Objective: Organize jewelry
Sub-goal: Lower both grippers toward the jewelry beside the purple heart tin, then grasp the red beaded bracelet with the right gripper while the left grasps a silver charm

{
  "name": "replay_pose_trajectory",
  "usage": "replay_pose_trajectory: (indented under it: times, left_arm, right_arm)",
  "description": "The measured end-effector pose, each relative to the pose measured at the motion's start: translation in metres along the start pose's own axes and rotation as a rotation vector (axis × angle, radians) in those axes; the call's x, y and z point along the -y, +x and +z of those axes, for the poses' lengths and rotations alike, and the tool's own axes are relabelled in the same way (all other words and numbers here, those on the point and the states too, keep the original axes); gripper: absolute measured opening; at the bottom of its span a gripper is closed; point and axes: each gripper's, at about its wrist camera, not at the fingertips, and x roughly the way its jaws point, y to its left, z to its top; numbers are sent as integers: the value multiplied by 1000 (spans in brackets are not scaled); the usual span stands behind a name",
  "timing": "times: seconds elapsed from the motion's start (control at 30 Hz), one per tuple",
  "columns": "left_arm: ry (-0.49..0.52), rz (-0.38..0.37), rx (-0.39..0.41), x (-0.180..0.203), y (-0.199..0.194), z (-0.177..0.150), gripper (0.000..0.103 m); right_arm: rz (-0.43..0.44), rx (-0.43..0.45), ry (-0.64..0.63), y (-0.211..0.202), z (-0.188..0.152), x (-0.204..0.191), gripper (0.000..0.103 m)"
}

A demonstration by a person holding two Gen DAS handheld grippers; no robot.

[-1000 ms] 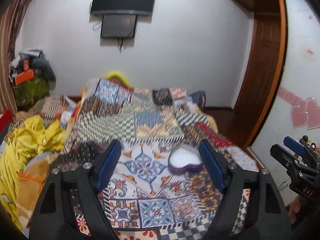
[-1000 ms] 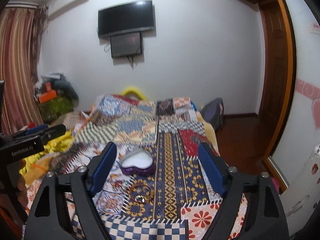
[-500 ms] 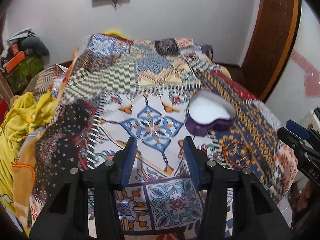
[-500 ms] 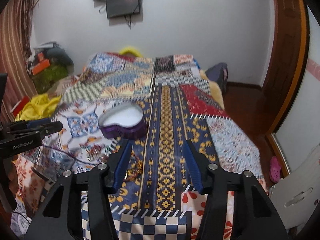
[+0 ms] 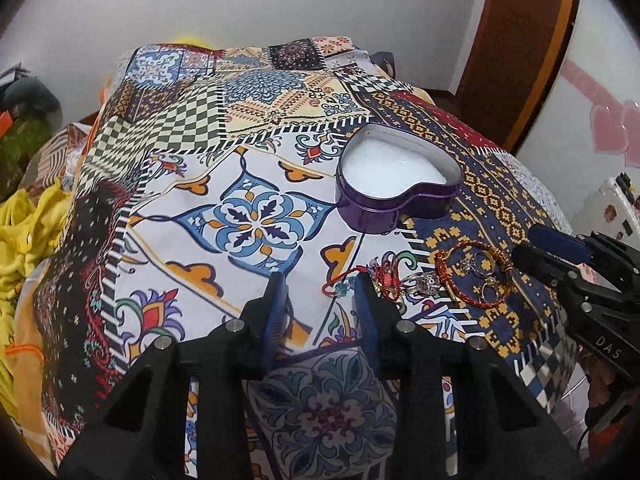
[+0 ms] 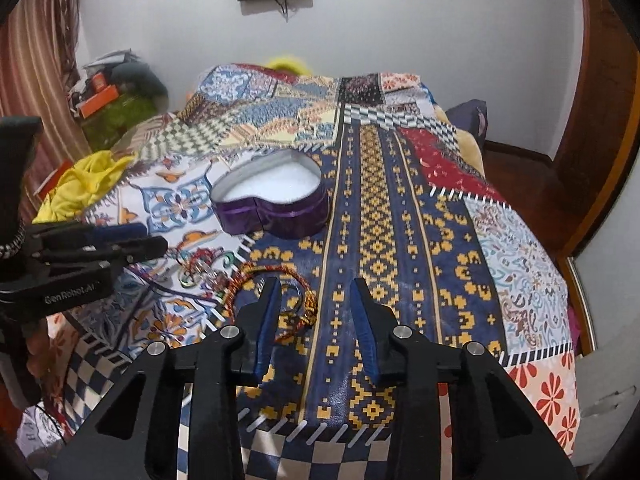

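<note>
While the heart-shaped tin (image 5: pixel 396 196) sits open on the patchwork bedspread (image 5: pixel 256 224) with only its white lining showing, the jewelry lies loose in front of it, so by my reading the sorting has hardly begun and every piece is left to move. From the left wrist, the left tongs (image 5: pixel 322 294) hover low over the cloth, partly open and holding nothing, their tips just beside a red thread bracelet (image 5: pixel 360 276) and a silver ring (image 5: pixel 424 282). Further right a red beaded bracelet (image 5: pixel 472 272) circles a few small rings (image 5: pixel 478 266). The tin's point faces the near right, its lobes the far left, so its long axis runs on a diagonal across the bed.

From the right wrist, the right tongs (image 6: pixel 314 312) are also partly open and empty, hanging over the blue and yellow stripe. Their left finger is just beside the braided bracelet (image 6: pixel 276 284), which lies flat as a loop. The tin (image 6: pixel 272 206) is well beyond it, and the left tongs (image 6: pixel 116 246) reach in from the left edge.
</note>
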Motion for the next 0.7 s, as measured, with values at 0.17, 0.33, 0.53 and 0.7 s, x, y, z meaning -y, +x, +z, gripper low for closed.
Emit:
replay_pose_trajectory:
  times: [0.17,0.33,0.53,0.7]
  left_arm:
    - [32,-17,-14,7,10,0,35]
    - [19,-19,-22,7,18,0,23]
    - [13,-48,-36,7,22,-2,7]
    - [2,-74,-42,5,20,-2,6]
  right_arm:
    - [-1,-48,-2,12,-5,3,29]
    - [15,-53,-17,15,-7,1,29]
    - [1,-60,-55,20,-9,-7,9]
    - [28,-55,-19,20,-6,-2,6]
